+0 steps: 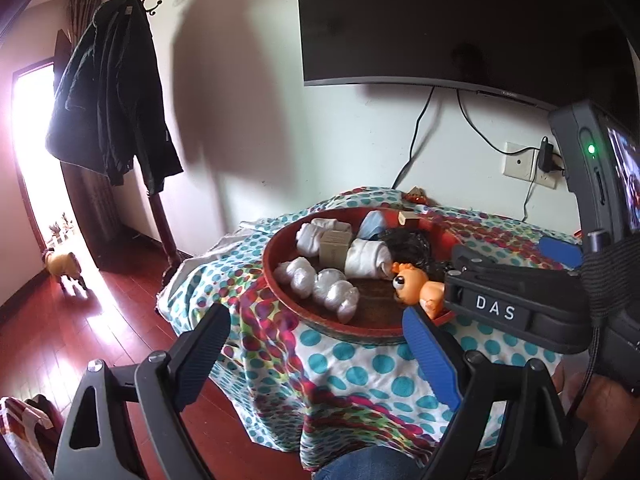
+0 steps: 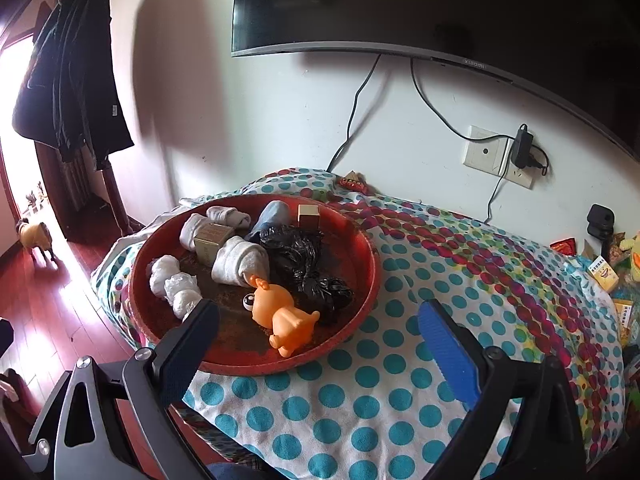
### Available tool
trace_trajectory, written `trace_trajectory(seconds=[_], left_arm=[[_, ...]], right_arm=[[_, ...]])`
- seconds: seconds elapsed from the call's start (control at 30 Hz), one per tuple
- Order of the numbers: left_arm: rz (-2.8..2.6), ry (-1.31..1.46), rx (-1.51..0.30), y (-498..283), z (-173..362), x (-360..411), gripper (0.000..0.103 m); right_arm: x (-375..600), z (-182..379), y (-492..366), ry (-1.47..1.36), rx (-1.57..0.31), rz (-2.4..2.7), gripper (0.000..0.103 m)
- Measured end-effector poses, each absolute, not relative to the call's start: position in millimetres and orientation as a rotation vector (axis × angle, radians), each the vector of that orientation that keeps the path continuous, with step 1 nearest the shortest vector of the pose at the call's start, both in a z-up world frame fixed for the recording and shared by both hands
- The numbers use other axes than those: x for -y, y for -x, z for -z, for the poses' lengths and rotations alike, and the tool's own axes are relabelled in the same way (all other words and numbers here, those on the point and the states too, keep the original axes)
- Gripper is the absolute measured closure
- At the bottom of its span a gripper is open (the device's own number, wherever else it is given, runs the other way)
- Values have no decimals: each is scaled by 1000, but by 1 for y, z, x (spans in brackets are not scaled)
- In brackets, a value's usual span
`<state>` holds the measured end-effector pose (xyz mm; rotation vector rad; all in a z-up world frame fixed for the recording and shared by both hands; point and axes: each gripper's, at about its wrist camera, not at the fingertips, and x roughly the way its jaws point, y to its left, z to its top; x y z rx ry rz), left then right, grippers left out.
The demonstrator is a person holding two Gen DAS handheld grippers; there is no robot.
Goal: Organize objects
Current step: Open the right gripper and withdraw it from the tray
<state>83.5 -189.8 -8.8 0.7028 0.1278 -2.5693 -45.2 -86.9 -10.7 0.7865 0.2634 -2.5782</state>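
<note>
A round red tray (image 2: 362, 240) sits on a dotted cloth. It holds an orange toy animal (image 2: 284, 314), crumpled black bags (image 2: 308, 264), rolled white socks (image 2: 240, 260), two small cardboard boxes (image 2: 212, 240), a grey-blue roll (image 2: 272, 214) and white wrapped bundles (image 2: 176, 284). My right gripper (image 2: 320, 312) hovers over the tray's near side, open wide. The toy lies beyond its pads, untouched. My left gripper (image 1: 316, 320) is open too, short of the tray (image 1: 270, 256), with nothing between its fingers. The toy (image 1: 416, 284) lies partly behind the right gripper's black body (image 1: 516, 304).
The dotted cloth (image 2: 400, 400) covers a low table against a white wall with a TV (image 2: 400, 0), cables and a socket (image 2: 496, 156). Snack boxes (image 2: 604, 276) and a small black camera (image 2: 600, 222) crowd the right edge. A coat stand (image 1: 112, 100) and a dog (image 1: 64, 266) are left.
</note>
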Motion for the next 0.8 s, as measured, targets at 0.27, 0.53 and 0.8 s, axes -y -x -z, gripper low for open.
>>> trace_trajectory(seconds=[0.27,0.53,0.8], left_arm=[[2537,-704,-126,-78,8,188,13],[2501,-627,-138,-84,4,186,12],[2530,-646,-129,-82,4,180,12]], right_arm=[[85,11,45,-792,-269,2581,4],[82,14,47,-809,-266,2578,4],[78,16,47,-817,-260,2578,4]])
